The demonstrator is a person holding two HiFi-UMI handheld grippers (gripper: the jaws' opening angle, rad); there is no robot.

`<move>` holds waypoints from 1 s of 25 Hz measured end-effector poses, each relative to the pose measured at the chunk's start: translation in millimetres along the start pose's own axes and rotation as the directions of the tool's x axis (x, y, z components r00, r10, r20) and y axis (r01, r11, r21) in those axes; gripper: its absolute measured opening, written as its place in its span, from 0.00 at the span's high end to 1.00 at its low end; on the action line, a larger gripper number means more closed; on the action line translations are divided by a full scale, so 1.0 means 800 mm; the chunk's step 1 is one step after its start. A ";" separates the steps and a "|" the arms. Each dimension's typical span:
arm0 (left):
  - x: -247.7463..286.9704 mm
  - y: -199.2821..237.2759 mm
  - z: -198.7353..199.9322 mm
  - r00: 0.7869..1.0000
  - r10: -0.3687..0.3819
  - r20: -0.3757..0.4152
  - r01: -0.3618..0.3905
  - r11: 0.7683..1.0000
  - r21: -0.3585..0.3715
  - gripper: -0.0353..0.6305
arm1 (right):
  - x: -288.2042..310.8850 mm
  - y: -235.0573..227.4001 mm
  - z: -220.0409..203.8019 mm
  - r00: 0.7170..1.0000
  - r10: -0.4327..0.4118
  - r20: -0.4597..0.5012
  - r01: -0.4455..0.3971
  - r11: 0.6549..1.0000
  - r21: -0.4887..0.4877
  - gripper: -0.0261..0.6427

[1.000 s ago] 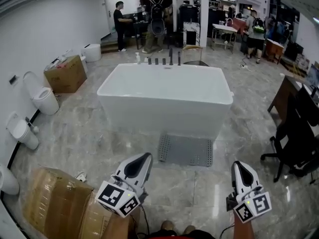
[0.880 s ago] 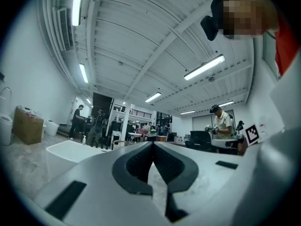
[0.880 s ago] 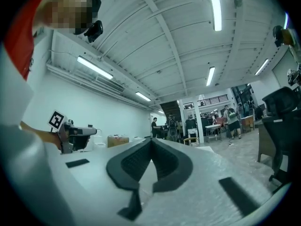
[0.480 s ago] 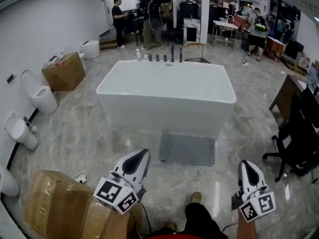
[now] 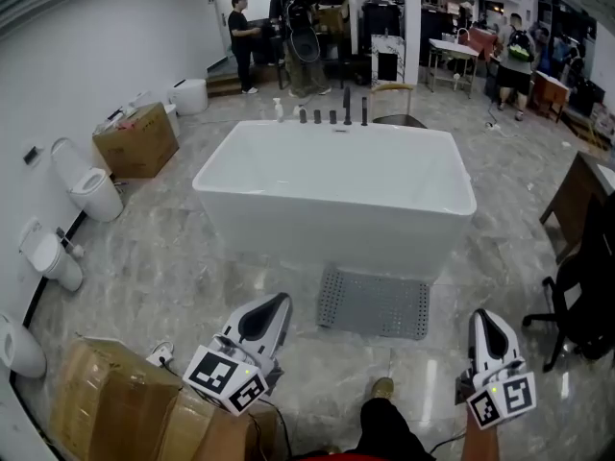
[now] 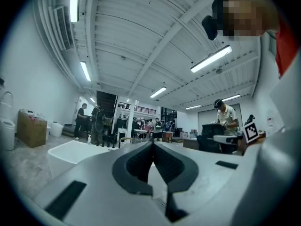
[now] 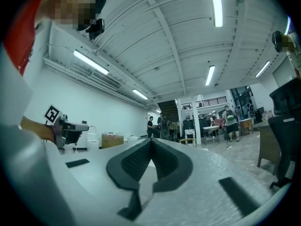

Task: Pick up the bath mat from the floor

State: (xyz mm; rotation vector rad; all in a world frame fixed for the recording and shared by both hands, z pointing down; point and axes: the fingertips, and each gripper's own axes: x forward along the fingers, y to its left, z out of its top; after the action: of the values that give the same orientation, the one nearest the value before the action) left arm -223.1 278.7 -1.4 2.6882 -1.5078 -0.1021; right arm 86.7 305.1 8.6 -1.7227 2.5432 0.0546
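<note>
Grey perforated bath mat [image 5: 375, 303] lies flat ahead, between left gripper [image 5: 278, 302] and right gripper [image 5: 482, 316], long axis crosswise to them, along the bathtub [image 5: 336, 200]; both sets of jaws closed, empty.

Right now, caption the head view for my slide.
Left gripper and right gripper, both shut and empty, point toward the grey bath mat lying before the white bathtub.

A glossy grey marble-tiled floor [image 5: 154, 257] fills the frame. At centre stands a white freestanding bathtub [image 5: 336, 195], and just below it a grey perforated bath mat [image 5: 375, 303] lies flat on the tiles. One cardboard box [image 5: 136, 140] sits at upper left, and another, a wrapped box [image 5: 110, 401], at lower left. White toilets [image 5: 91, 188] line the left edge. A black office chair [image 5: 584, 301] stands at the right edge.
</note>
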 end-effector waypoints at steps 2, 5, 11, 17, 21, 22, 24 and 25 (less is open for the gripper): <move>0.032 0.009 -0.008 1.000 0.004 -0.007 -0.004 1.000 0.005 0.93 | 0.025 -0.026 -0.006 1.000 0.000 -0.006 0.000 1.000 -0.012 0.96; 0.084 0.019 -0.011 0.999 0.023 -0.026 -0.023 1.000 0.013 0.93 | 0.062 -0.065 -0.015 1.000 0.003 -0.018 -0.003 1.000 -0.015 0.96; 0.185 0.036 -0.030 0.999 0.038 -0.039 -0.037 0.999 0.014 0.93 | 0.132 -0.142 -0.035 0.999 0.014 -0.049 -0.014 1.000 -0.005 0.96; 0.263 0.052 -0.039 0.995 0.083 -0.056 -0.081 0.996 0.033 0.93 | 0.189 -0.200 -0.060 0.996 0.036 -0.083 -0.035 0.999 0.020 0.96; 0.301 0.062 -0.057 0.993 0.098 -0.064 -0.096 0.995 0.033 0.93 | 0.221 -0.226 -0.077 0.992 0.058 -0.114 -0.055 0.998 0.028 0.96; 0.311 0.064 -0.059 0.992 0.107 -0.074 -0.105 0.994 0.028 0.93 | 0.228 -0.232 -0.082 0.991 0.060 -0.123 -0.057 0.998 0.031 0.96; 0.328 0.070 -0.064 0.988 0.121 -0.094 -0.120 0.993 0.023 0.93 | 0.243 -0.242 -0.093 0.988 0.058 -0.143 -0.054 0.998 0.035 0.96; 0.335 0.074 -0.069 0.987 0.126 -0.102 -0.124 0.992 0.023 0.93 | 0.250 -0.247 -0.099 0.987 0.054 -0.154 -0.049 0.998 0.036 0.96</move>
State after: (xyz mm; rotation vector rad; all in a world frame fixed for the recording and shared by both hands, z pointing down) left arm -129.0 19.8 50.6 2.5591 -1.6470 0.0542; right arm 193.5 41.3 74.2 -1.7127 2.6812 -0.1221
